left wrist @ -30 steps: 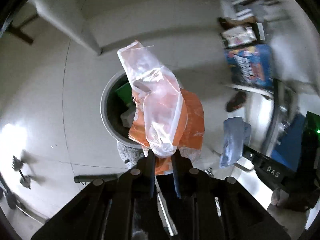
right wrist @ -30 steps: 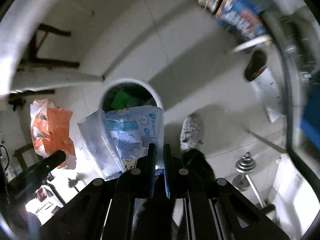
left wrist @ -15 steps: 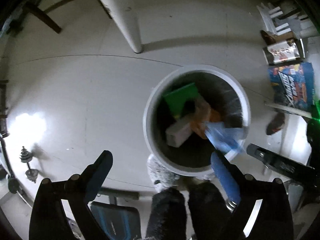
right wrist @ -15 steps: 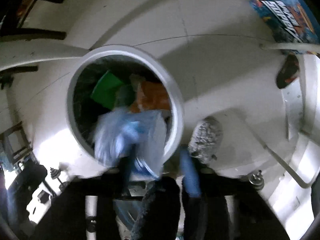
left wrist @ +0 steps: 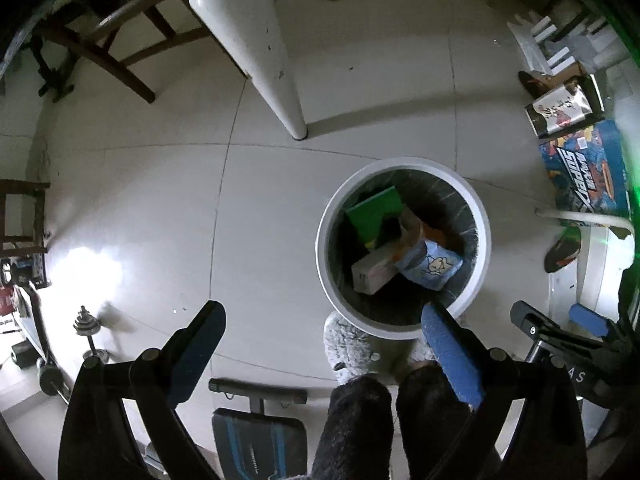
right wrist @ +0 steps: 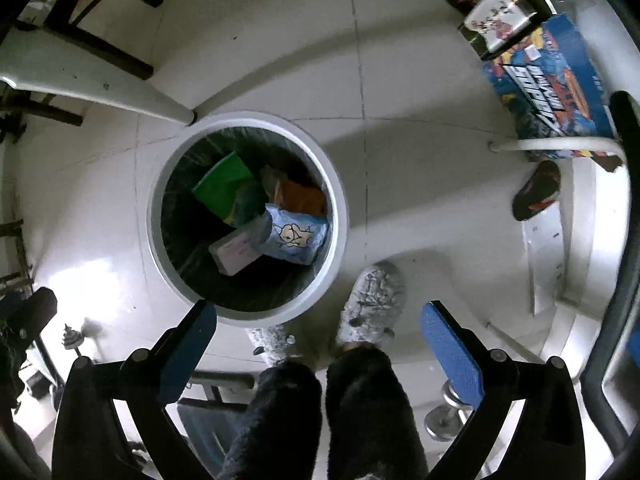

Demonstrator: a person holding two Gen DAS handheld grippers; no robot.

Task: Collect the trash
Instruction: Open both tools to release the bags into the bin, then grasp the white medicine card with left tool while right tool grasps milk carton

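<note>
I see a pale tiled floor (left wrist: 160,208) filling both wrist views. On it stands the round white-rimmed trash bin with a dark liner (left wrist: 402,164), at about three o'clock of centre in my left view; in my right view the same bin (right wrist: 244,118) sits near ten o'clock of centre. A white table leg (left wrist: 256,52) slants down at twelve o'clock of the bin, its foot just beside the rim. At the two o'clock edge of the right view lies a blue printed cardboard box (right wrist: 548,80), well apart from the bin.

Inside the bin I make out a green flat packet (right wrist: 224,188) at twelve o'clock, an orange wrapper (right wrist: 304,198) beside it, a light blue plastic bag with a cartoon print (right wrist: 294,240) at four o'clock touching the liner wall, and a pale small carton (right wrist: 236,252) at six o'clock.

Grey fuzzy slippers (right wrist: 374,300) stand just beside the bin at five o'clock.

My left gripper (left wrist: 322,318) has its blue-padded fingers spread wide, holding nothing. My right gripper (right wrist: 318,318) is likewise spread wide and empty.
</note>
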